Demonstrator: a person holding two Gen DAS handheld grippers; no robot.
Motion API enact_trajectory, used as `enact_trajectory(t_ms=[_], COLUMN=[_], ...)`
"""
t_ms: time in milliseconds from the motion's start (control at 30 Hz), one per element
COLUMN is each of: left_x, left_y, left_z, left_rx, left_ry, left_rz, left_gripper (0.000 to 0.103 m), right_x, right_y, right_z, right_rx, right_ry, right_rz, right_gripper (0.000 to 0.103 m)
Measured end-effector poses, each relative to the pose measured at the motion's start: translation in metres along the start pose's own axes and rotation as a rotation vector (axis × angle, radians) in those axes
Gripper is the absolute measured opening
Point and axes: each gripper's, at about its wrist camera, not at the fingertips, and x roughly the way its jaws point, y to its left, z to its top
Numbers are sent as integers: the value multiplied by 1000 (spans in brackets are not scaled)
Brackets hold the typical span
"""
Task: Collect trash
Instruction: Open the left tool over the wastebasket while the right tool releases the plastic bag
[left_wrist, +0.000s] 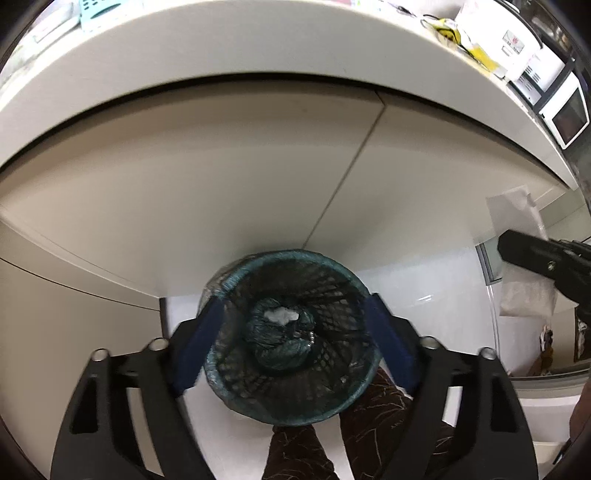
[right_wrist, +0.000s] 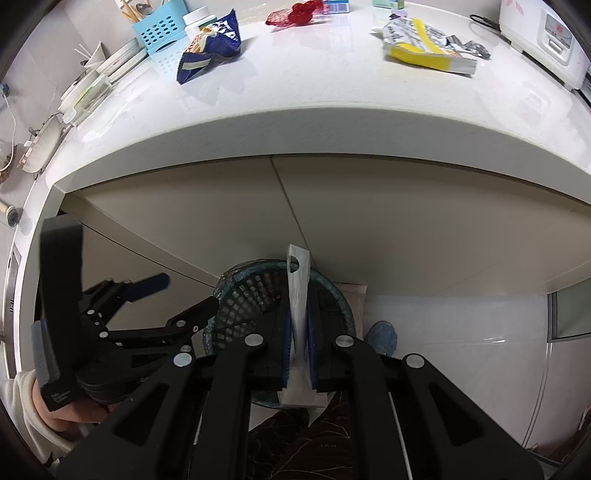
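Observation:
A black mesh waste basket (left_wrist: 291, 336) with a green liner stands on the floor against the cabinet; crumpled trash (left_wrist: 280, 315) lies in it. My left gripper (left_wrist: 291, 339) is open above the basket, its blue pads (left_wrist: 199, 347) on either side of the rim, empty. My right gripper (right_wrist: 300, 332) is shut on a white plastic wrapper (right_wrist: 297, 295), held upright over the basket (right_wrist: 255, 291). The right gripper with the wrapper (left_wrist: 517, 221) also shows at the right of the left wrist view. The left gripper (right_wrist: 177, 291) shows open in the right wrist view.
The white counter (right_wrist: 314, 88) above holds a blue snack bag (right_wrist: 210, 44), a yellow and white packet (right_wrist: 424, 46), a red net (right_wrist: 295, 13), a blue holder (right_wrist: 159, 31) and a rice cooker (right_wrist: 543, 33). A dish rack (right_wrist: 85, 85) stands left. Cabinet doors (right_wrist: 369, 221) are behind the basket.

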Motion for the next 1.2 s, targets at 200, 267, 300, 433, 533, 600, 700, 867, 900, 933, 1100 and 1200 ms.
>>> enact_trajectory(t_ms=[200, 267, 300, 433, 533, 600, 700, 867, 900, 933, 1100, 1200], left_x=[-8, -10, -11, -16, -19, -22, -28, -27, -27, -27, -27, -28], left_y=[24, 33, 39, 60, 73, 80, 91, 99, 101, 101, 100, 100], left_z=[-2, -1, -2, -5, -9, -10, -13, -19, -19, -21, -24, -25], left_rx=[-42, -58, -68, -109, -122, -136, -162, -176, -180, -183, -185, -186], left_ry=[-21, -24, -26, -30, -32, -37, -37, -36, -36, -37, -41, -43], left_rz=[18, 29, 36, 64, 85, 95, 105, 118, 121, 123, 130, 132], left_gripper=[97, 97, 97, 97, 97, 97, 97, 97, 97, 97, 97, 97], right_x=[14, 22, 26, 45, 59, 69, 78, 90, 91, 93, 97, 98], right_y=[12, 16, 18, 27, 33, 36, 40, 41, 40, 41, 35, 37], right_z=[-1, -1, -1, -7, -10, -12, -15, -20, -22, -22, -26, -26], right_rx=[-21, -24, -24, -37, -43, -49, -60, -51, -52, -52, -30, -25], right_ry=[14, 24, 30, 56, 76, 92, 108, 133, 132, 132, 144, 140], right_rz=[21, 34, 38, 45, 48, 45, 46, 48, 51, 50, 61, 76], right_gripper=[9, 9, 9, 9, 9, 9, 9, 9, 9, 10, 29, 41])
